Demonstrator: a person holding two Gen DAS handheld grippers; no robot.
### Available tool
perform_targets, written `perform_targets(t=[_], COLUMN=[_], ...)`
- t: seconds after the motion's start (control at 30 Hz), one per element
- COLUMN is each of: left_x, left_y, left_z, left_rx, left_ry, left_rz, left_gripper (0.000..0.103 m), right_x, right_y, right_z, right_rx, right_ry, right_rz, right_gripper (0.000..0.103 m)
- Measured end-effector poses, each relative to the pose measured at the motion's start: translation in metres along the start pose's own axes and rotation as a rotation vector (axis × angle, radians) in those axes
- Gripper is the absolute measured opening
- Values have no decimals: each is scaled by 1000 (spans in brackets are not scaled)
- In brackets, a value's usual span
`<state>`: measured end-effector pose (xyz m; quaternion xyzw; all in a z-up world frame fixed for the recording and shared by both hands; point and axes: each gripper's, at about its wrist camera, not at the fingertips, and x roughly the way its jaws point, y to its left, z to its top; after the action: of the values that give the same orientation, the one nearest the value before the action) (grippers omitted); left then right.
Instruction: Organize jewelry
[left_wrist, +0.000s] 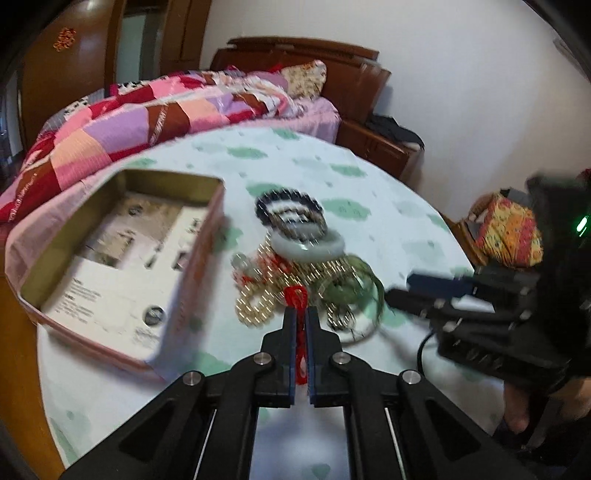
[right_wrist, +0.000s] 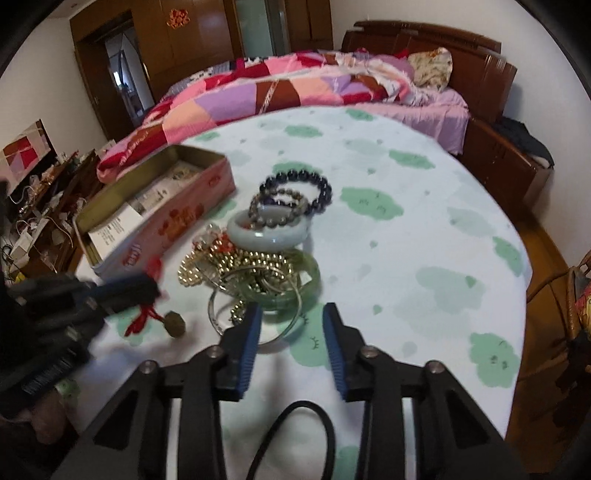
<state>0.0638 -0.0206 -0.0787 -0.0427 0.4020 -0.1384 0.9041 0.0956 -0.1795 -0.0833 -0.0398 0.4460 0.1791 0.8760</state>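
Observation:
A heap of jewelry lies mid-table: a dark bead bracelet (right_wrist: 295, 177), a white jade bangle (right_wrist: 266, 232), a green bangle (right_wrist: 308, 277), gold bead chains (right_wrist: 221, 262) and a thin silver bangle (right_wrist: 216, 317). My left gripper (left_wrist: 301, 317) is shut on a red cord (left_wrist: 295, 295); in the right wrist view a brass pendant (right_wrist: 175, 325) dangles from that cord below the left gripper (right_wrist: 147, 286). My right gripper (right_wrist: 291, 314) hovers at the near edge of the heap, jaws apart, its left finger over the silver bangle and nothing pressed. It enters the left wrist view as the right gripper (left_wrist: 399, 291).
An open pink tin box (right_wrist: 173, 225) with printed paper inside stands left of the heap. The round table (right_wrist: 424, 229) wears a white cloth with green clouds. A bed with a patchwork quilt (right_wrist: 277, 92) lies behind. A black cable (right_wrist: 328, 424) loops near me.

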Motion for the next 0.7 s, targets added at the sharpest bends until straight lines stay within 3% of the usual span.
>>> perform_targets(t=[0.13, 0.3, 0.43, 0.7], left_x=[3, 4, -6, -31], left_y=[5, 2, 0, 6], left_z=[3, 0, 3, 16], left_rx=[-5, 1, 11, 9], left_ry=[-7, -1, -34, -101], left_rz=[12, 8, 19, 31], left_gripper=[2, 2, 2, 2], right_x=[13, 23, 6, -33], right_y=[-3, -2, -6, -2], right_z=[-3, -4, -5, 16], right_rx=[21, 24, 46, 5], right_ry=[42, 66, 21, -72], right_rz=[4, 24, 57, 71], right_gripper=[20, 14, 7, 7])
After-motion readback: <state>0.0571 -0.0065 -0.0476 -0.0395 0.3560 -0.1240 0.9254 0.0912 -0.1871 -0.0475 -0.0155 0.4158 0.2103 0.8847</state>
